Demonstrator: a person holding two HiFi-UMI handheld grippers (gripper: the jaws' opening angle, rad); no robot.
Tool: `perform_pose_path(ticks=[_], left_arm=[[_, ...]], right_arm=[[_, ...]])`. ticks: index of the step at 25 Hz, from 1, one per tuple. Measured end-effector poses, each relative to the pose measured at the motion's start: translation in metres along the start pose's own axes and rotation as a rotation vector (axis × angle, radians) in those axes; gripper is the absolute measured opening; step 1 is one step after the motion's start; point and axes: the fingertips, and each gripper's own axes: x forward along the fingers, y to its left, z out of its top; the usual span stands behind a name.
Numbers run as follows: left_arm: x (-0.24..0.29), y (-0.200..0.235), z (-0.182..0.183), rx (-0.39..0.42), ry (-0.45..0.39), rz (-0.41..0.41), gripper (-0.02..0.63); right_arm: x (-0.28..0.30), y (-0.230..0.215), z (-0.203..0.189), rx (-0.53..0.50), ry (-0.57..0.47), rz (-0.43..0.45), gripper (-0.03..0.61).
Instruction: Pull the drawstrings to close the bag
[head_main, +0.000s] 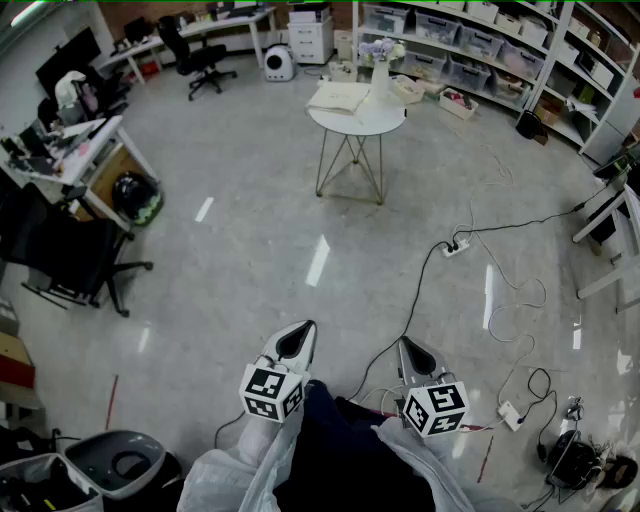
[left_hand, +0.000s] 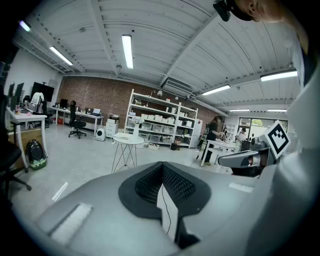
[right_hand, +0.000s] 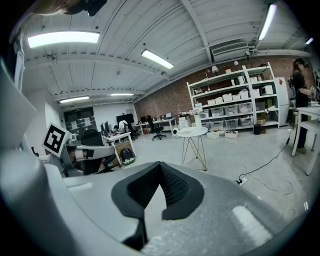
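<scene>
Two grippers held low and close to the body, side by side, on white sleeves (head_main: 245, 465). Left gripper (head_main: 305, 328) and right gripper (head_main: 405, 343) both aim forward, tipped slightly down over the floor (head_main: 250, 230); the jaws of each are closed together with nothing between them. Bag (head_main: 338, 97): cream, lying flat on the round white surface (head_main: 360, 124) well ahead, just beside a vase (head_main: 380, 80). Its long axis runs roughly crosswise in the head view; which way its opening faces cannot be told.
</scene>
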Motion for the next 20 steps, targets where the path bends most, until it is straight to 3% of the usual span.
perform_pose_path(ticks=[11,16,20], left_arm=[[-0.017,0.001,0.004,-0.006,-0.034,0.021,0.020],[-0.024,-0.007,-0.002,0.010,-0.027,0.012,0.020],[-0.027,-0.008,-0.003,-0.006,-0.049,0.000,0.052]], right_arm=[[-0.016,-0.006,0.020,-0.005,-0.132,-0.033,0.002],[-0.021,-0.006,0.018,-0.007,-0.127,-0.047,0.007],[-0.024,-0.002,0.020,0.015,-0.156,-0.033,0.174]])
